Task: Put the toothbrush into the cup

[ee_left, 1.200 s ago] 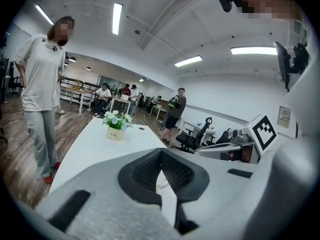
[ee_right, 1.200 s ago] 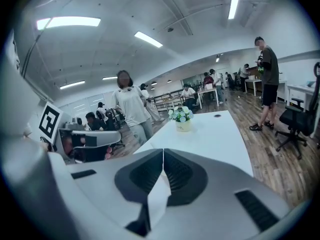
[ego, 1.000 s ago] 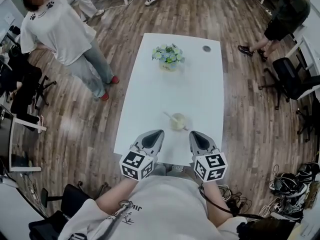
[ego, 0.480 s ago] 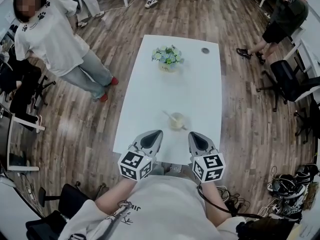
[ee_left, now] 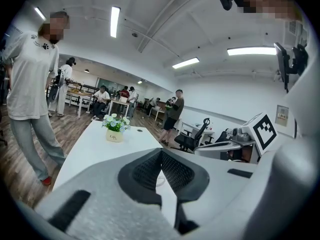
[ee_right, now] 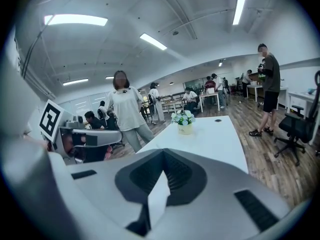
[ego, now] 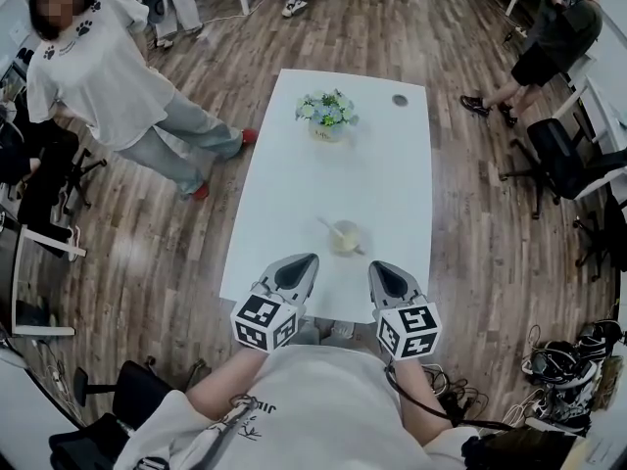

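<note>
Both claws sit at the near edge of the long white tabletop [ego: 294, 179]. Our left claw [ego: 310, 259] and our right claw [ego: 375, 263] each have their jaws closed tip to tip, with nothing between them. Just beyond them, and apart from both, stands the small pale cream cup [ego: 347, 238]. The thin light-coloured toothbrush [ego: 328, 225] already stands in it, so we judge the task done. Its long axis runs on a slant, with the free end leaning over the rim away from us and to our left. Which end carries the bristles is too small to tell. We judge the main risk to be a careless forward sweep, chiefly of the left claw. That could catch the overhanging end and lever the brush out or tip the cup.
</note>
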The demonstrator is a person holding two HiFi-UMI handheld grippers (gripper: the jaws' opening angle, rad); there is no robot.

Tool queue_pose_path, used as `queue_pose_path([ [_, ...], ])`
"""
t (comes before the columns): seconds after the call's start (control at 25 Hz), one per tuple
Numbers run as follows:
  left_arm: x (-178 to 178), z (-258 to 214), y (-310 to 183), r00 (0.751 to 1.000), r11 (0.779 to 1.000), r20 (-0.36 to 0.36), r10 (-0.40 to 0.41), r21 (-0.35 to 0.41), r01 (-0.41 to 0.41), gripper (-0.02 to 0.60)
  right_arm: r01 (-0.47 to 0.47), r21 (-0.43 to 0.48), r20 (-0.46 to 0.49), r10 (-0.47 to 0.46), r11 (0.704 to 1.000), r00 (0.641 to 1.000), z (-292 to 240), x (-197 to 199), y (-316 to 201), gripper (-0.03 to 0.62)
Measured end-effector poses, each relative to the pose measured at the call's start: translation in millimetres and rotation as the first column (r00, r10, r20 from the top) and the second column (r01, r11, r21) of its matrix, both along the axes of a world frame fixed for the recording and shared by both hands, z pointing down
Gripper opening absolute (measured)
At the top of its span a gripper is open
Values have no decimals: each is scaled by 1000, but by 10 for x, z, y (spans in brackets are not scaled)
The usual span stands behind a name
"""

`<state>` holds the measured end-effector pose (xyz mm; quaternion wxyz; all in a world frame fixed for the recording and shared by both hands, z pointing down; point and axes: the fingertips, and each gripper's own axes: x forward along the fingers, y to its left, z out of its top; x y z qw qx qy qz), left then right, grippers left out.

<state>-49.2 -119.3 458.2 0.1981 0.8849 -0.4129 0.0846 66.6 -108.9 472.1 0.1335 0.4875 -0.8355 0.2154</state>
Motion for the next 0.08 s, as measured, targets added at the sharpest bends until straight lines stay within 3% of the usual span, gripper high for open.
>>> queue_pose_path([
  [0.08, 16, -16, -14, 1000, 1000, -2, 1, 1, -1, 12, -4, -2, 1, 4, 1000, 1000, -3, 17, -2, 18],
])
